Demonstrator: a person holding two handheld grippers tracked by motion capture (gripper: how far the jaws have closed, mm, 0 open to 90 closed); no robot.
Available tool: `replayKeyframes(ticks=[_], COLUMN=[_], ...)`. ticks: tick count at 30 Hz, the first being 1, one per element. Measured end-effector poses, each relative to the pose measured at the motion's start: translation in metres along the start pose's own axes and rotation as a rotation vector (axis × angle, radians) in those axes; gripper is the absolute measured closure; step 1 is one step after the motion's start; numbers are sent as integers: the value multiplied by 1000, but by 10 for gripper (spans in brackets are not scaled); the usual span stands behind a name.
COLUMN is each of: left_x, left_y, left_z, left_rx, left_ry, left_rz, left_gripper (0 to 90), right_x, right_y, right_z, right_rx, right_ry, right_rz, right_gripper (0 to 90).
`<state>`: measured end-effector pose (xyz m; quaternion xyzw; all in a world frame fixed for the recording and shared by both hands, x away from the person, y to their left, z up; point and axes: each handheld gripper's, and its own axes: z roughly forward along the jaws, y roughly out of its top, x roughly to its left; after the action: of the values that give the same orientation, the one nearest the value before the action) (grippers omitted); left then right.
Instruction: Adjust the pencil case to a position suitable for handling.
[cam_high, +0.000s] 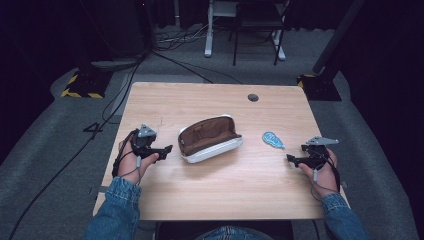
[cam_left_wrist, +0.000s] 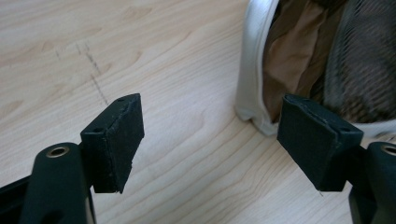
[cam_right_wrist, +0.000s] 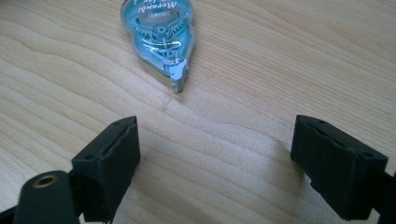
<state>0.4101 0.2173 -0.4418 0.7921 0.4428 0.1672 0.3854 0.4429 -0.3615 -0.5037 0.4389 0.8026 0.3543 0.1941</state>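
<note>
- Pencil case — white shell, brown lining, lying open near the table's middle, mouth facing up and toward the far side.
- Correction tape — translucent teal teardrop dispenser lying flat, right of the case, well apart from it.

The person wears blue denim sleeves, and each black gripper carries a grey three-cornered plate.

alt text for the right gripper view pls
A teal correction tape dispenser lies on the wooden table, just ahead of the right hand-held gripper. Its two black jaws stand wide open with nothing between them.
</note>
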Motion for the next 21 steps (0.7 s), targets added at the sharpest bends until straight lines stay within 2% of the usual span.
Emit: replayKeyframes(ticks=[1,9,11,13,21], left_x=[-2,-14,-15,-18,-24], left_y=[3,20,22,28,39], left_z=[0,8,9,14,28], left_rx=[-15,-33,-31,-26,-38], left_ry=[-10,-42,-40,-25,-38], left_rz=[3,36,43,66,66], left_gripper=[230,222,217,212,201], right_x=[0,1,1,1,1], right_y=[0,0,0,0,0], right_z=[0,0,0,0,0], right_rx=[0,-2,-2,-2,-1], right_ry=[-1,-1,-1,-1,-1], right_rz=[1,1,1,1,1], right_gripper=[160,160,160,160,160])
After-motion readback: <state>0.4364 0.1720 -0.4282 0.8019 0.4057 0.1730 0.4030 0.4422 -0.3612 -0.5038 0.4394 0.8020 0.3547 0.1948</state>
